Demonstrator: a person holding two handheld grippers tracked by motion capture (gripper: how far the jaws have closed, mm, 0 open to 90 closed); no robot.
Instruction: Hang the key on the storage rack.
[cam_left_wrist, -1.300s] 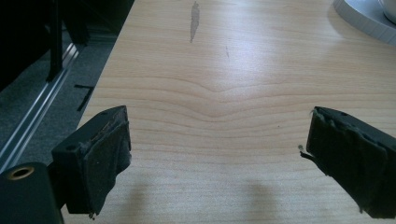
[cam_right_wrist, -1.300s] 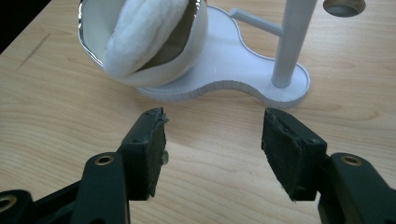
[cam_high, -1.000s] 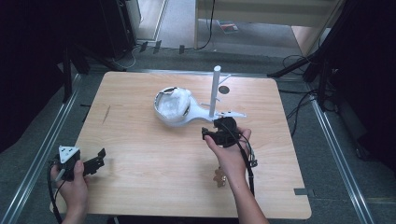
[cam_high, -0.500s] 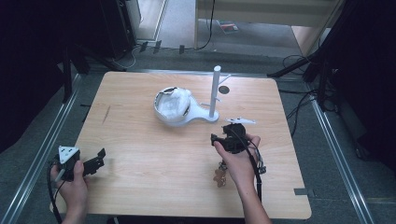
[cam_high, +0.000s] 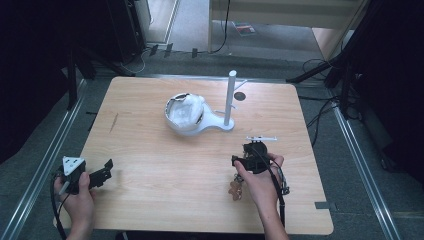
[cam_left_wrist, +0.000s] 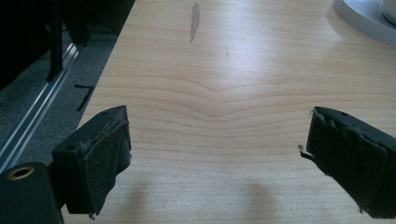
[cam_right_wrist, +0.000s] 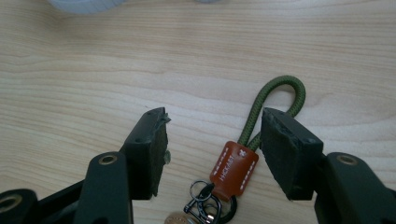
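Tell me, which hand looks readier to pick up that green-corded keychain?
The right. The right gripper hangs open directly over the keychain, its leather tab between the jaws. The left gripper sits at the table's near left edge, open over bare wood, far from the keychain.

A keychain (cam_right_wrist: 236, 170) lies flat on the wooden table near its front right edge, its olive-green cord loop (cam_right_wrist: 280, 100) pointing toward the table's far side. A brown leather tab with white stitching joins the loop to a dark metal clasp (cam_right_wrist: 205, 203) and rings.
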